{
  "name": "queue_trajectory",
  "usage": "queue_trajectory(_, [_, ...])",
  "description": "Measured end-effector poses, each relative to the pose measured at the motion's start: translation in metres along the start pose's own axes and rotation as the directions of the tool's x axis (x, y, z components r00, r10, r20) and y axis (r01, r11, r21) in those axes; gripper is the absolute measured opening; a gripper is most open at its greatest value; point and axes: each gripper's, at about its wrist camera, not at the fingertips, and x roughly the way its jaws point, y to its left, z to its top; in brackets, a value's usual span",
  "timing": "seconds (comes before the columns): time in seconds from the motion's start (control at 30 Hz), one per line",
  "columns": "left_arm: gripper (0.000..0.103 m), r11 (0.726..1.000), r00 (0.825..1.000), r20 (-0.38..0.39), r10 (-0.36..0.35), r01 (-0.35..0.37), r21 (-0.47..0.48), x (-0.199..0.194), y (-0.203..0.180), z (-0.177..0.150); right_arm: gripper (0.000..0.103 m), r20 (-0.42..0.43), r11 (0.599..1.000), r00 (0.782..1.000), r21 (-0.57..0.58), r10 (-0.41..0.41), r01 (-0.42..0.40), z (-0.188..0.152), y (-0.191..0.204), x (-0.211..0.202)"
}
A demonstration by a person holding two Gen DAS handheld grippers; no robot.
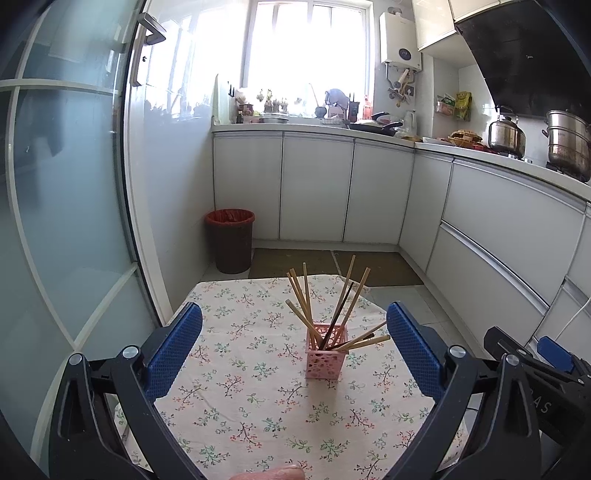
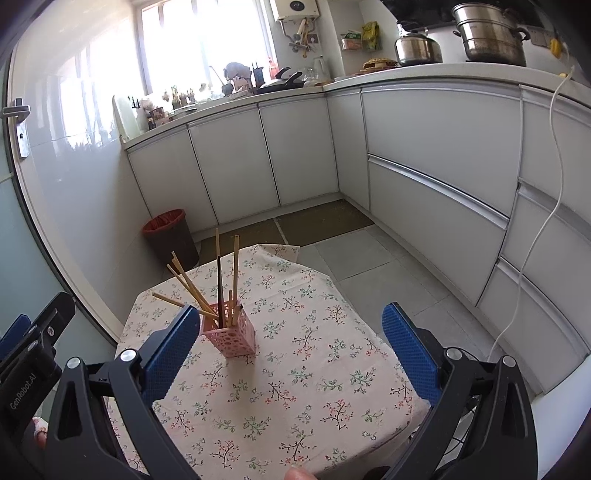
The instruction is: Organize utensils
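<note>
**Two grippers spread wide, chopsticks all in the pink holder**

Both held above the table (image 1: 221, 402), with nothing between the fingers. Left gripper (image 1: 294, 325) with jaws wide apart, blue pads (image 1: 173, 354) at the lower left and lower right of the left wrist view. Right gripper (image 2: 291, 326) likewise wide apart and gripping nothing, one blue pad (image 2: 171, 354) overlapping the left edge of the holder in the right wrist view; whether touching it or only in front of it, cannot tell.

Pink holder (image 1: 325, 350) standing upright on the flowered tablecloth (image 1: 258, 424), just right of centre in the left wrist view, left of centre (image 2: 231, 336) in the right wrist view. Chopsticks (image 1: 345, 295) fanned out of its open top: mostly pale wooden ones leaning various ways, plus at least one dark one (image 2: 219, 288). Two pale ones lying low, tipped toward the right side of the left wrist view.

Beyond the table, at the middle left: brown bin (image 1: 231, 240) with a red liner on the floor beside white cabinets (image 1: 317, 184). Upper right of both views: steel pots (image 2: 487, 33) and kettle (image 2: 417, 46) on the counter. Bright window (image 1: 306, 48) at top centre.
</note>
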Motion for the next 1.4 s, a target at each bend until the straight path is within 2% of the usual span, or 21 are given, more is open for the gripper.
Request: queue_trajectory(1.4, [0.096,1.0,1.0,-0.023,0.009,-0.009,-0.001,0.0065,0.0011,-0.0045,0.096,-0.019,1.0,1.0,0.004,0.014,-0.014,-0.0004,0.0006,0.0005])
